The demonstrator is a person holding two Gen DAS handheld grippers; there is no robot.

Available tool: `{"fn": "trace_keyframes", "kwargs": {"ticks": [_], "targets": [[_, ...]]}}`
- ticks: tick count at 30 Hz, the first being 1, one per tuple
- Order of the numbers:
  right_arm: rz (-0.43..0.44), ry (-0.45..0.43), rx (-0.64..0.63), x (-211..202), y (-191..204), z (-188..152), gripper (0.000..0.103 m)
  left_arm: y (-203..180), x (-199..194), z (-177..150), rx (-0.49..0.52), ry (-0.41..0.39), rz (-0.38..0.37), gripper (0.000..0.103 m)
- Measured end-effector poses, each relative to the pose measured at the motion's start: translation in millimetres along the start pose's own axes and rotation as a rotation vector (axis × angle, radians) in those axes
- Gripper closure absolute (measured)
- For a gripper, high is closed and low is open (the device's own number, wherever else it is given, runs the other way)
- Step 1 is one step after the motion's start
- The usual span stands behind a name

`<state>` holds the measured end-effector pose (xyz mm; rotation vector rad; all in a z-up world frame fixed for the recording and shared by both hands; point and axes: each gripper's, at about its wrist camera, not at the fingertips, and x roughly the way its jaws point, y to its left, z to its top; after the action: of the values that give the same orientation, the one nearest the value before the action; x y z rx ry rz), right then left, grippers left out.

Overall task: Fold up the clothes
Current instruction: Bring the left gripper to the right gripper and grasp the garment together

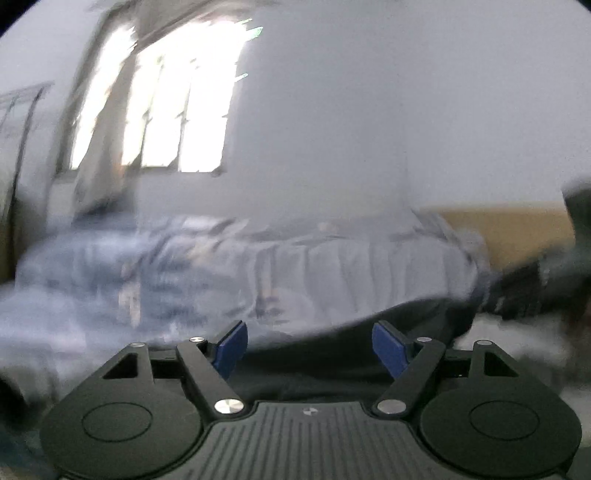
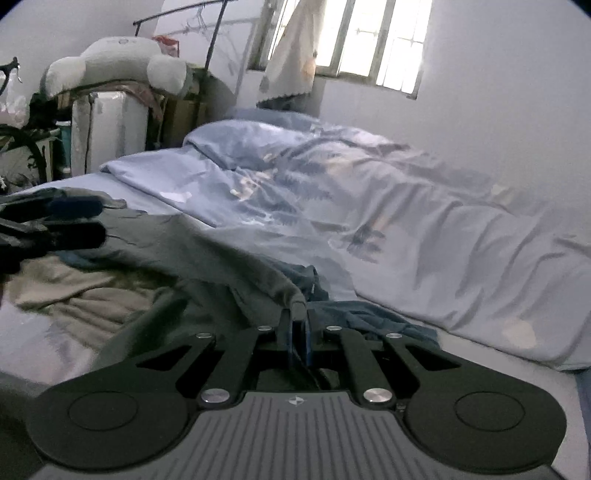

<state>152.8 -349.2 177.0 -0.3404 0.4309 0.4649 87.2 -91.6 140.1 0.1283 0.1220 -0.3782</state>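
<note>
A dark grey garment [image 2: 207, 254] lies stretched across the bed. My right gripper [image 2: 298, 314] is shut on its raised near edge, which folds over the fingertips. My left gripper [image 1: 309, 343] is open, its blue pads [image 1: 231, 347] wide apart, with the dark garment [image 1: 332, 354] just below and ahead of them. The left wrist view is heavily blurred. In the right wrist view my left gripper [image 2: 81, 221] shows blurred at the left edge, at the garment's far end. A beige garment [image 2: 74, 295] lies under the grey one. A dark blue garment [image 2: 354, 314] is bunched beside my right fingertips.
A rumpled light blue quilt [image 2: 369, 206] with a leaf print covers the far and right side of the bed. Beyond it are a bright window [image 2: 369, 44] and white wall. At the left stand stacked furniture with a white cushion [image 2: 118, 62] and a clothes rail [image 2: 177, 14].
</note>
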Motion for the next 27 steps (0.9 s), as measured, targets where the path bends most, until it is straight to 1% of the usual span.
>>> {"fn": "trace_keyframes", "kwargs": {"ticks": [1, 3, 7, 9, 11, 14, 16, 17, 18, 22, 24, 25, 27], "targets": [[-0.004, -0.004, 0.005, -3.5, 2.8, -4.0, 0.097, -11.4, -2.1, -3.6, 0.082, 0.008, -0.002, 0.028], [-0.012, -0.011, 0.016, -10.5, 8.5, -11.9, 0.097, -32.7, -2.3, -12.9, 0.206, 0.031, -0.025, 0.028], [-0.027, -0.027, 0.038, -24.5, 19.8, -27.8, 0.097, -74.7, -0.7, -35.1, 0.396, 0.066, -0.081, 0.028], [-0.035, -0.034, 0.049, -31.5, 25.5, -35.8, 0.097, -93.7, 5.0, -45.9, 0.488, 0.070, -0.072, 0.028], [-0.043, -0.042, 0.060, -38.5, 31.1, -43.8, 0.097, -102.8, 13.4, -52.5, 0.538, 0.072, -0.046, 0.028], [-0.047, -0.054, 0.071, -41.9, 35.6, -51.8, 0.097, -110.0, 25.2, -57.2, 0.573, 0.078, -0.008, 0.028], [-0.048, -0.063, 0.074, -41.4, 36.2, -54.5, 0.097, -113.4, 31.6, -59.8, 0.593, 0.080, 0.013, 0.031], [-0.050, -0.067, 0.072, -41.7, 36.0, -55.2, 0.097, -115.2, 34.8, -61.1, 0.603, 0.081, 0.024, 0.036], [-0.051, -0.072, 0.071, -41.9, 35.8, -55.9, 0.097, -116.9, 38.0, -62.4, 0.613, 0.083, 0.034, 0.045], [-0.049, -0.091, 0.081, -45.4, 33.8, -56.9, 0.097, -123.8, 50.9, -67.6, 0.654, 0.088, 0.077, 0.057], [-0.045, -0.096, 0.087, -47.1, 33.5, -56.9, 0.097, -127.3, 57.3, -70.2, 0.674, 0.091, 0.098, 0.068], [-0.042, -0.098, 0.090, -47.8, 33.3, -56.8, 0.097, -127.7, 58.6, -70.2, 0.676, 0.090, 0.106, 0.071], [-0.037, -0.103, 0.096, -49.3, 33.1, -56.7, 0.097, -126.8, 59.0, -68.8, 0.671, 0.085, 0.117, 0.081]]}}
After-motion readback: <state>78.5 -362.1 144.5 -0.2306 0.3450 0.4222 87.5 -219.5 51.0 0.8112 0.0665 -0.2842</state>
